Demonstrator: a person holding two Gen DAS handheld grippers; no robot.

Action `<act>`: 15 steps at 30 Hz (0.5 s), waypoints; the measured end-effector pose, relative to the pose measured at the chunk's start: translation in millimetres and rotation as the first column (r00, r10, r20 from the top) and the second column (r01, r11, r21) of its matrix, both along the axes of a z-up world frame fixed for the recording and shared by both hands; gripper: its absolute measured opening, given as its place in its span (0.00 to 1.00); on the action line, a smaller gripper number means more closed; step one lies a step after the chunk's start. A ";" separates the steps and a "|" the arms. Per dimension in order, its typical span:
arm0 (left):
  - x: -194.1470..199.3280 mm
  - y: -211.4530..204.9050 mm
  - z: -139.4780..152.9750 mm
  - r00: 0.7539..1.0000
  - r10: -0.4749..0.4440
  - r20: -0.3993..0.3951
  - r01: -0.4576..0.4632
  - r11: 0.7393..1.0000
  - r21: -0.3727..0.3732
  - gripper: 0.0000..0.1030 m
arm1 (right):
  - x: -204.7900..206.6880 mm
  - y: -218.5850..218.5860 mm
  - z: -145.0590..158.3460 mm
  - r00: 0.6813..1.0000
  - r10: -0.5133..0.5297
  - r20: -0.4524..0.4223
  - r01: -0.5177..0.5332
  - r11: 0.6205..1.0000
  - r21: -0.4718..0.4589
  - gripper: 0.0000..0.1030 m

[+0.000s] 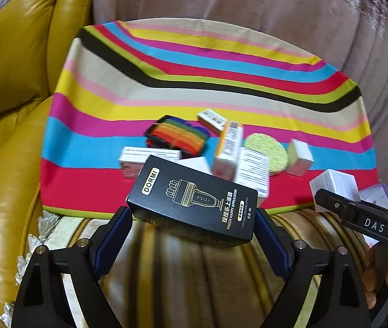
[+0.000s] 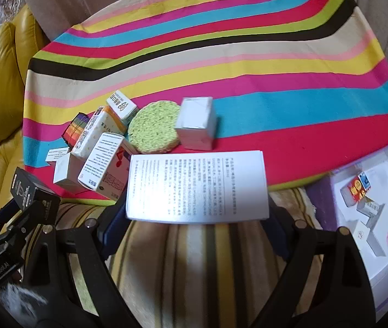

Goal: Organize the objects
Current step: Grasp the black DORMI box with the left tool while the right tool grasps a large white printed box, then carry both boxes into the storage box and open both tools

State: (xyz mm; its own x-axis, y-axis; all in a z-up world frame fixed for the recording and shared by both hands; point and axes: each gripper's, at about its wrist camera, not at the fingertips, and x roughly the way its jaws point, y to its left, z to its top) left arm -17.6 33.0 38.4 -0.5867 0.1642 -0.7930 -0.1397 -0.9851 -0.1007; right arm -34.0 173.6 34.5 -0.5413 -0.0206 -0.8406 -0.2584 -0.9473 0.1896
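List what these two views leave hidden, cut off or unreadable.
- White box, right wrist view: small print washed out by glare; its near edge hides the right claw tips.
- Tray, right wrist view: cut off by the frame edge.
- Rainbow bundle, left wrist view: blurred, unidentifiable.
- Black box, left wrist view: covers boxes behind.

R gripper (image 2: 197, 220) clamps white box (image 2: 196, 186) w/ print | green sponge (image 2: 154, 129) on striped cloth (image 2: 248, 54) | purple bin (image 2: 358, 186) right
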 end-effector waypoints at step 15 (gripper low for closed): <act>3.3 62.6 5.4 0.990 -0.142 -0.010 0.142 0.990 0.002 0.87 | 40.4 44.3 8.0 0.996 -0.091 -0.016 0.091 0.995 -0.032 0.85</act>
State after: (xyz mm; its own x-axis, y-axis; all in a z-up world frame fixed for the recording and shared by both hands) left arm -14.3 95.6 43.7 -0.5651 0.2483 -0.7868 -0.2791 -0.9549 -0.1009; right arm 6.4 217.9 42.6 -0.5569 0.0031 -0.8306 -0.3394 -0.9136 0.2241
